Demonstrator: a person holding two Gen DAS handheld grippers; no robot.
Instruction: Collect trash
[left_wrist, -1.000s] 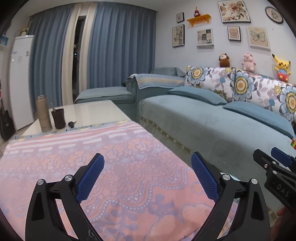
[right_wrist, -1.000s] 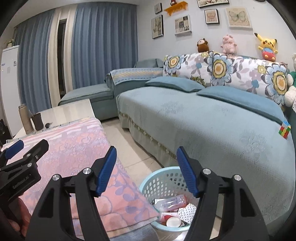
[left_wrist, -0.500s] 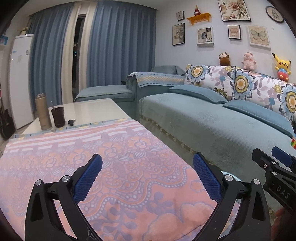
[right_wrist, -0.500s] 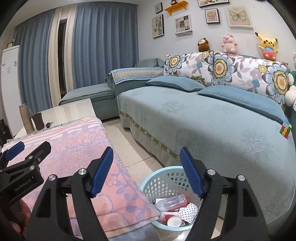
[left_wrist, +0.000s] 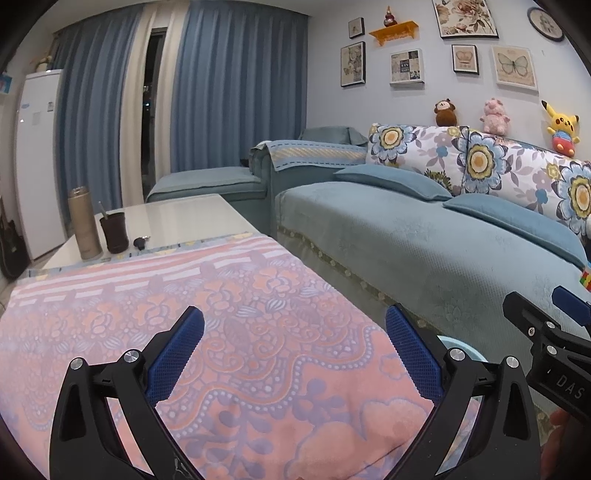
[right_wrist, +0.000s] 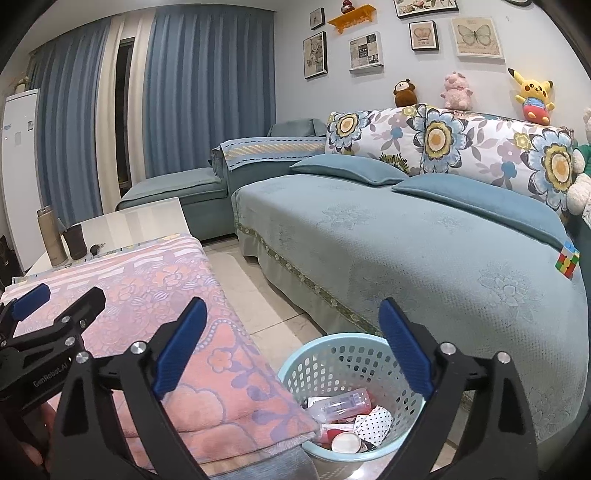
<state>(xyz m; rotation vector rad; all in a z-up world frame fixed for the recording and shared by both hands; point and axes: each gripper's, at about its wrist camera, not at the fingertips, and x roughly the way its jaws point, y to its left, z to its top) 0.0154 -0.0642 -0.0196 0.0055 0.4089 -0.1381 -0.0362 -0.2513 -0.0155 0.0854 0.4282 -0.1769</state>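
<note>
Little has shifted in the last second: our right gripper (right_wrist: 291, 347) hangs empty, jaws spread, above the blue basket (right_wrist: 332, 354) holding collected trash (right_wrist: 347, 410); our left gripper (left_wrist: 295, 347), equally spread, overlooks the bare pink cloth (left_wrist: 221, 295) beside it. Collection appears finished.

A pink blanket (left_wrist: 229, 332) with lilac floral scrollwork covers the near table, beside a pale-blue perforated basket (right_wrist: 354, 354) of trash. Far right, teal sofa (right_wrist: 424, 251) with white cushions (right_wrist: 461, 144) bearing blue-and-yellow flowers; blue curtains (left_wrist: 236, 92) hang behind
</note>
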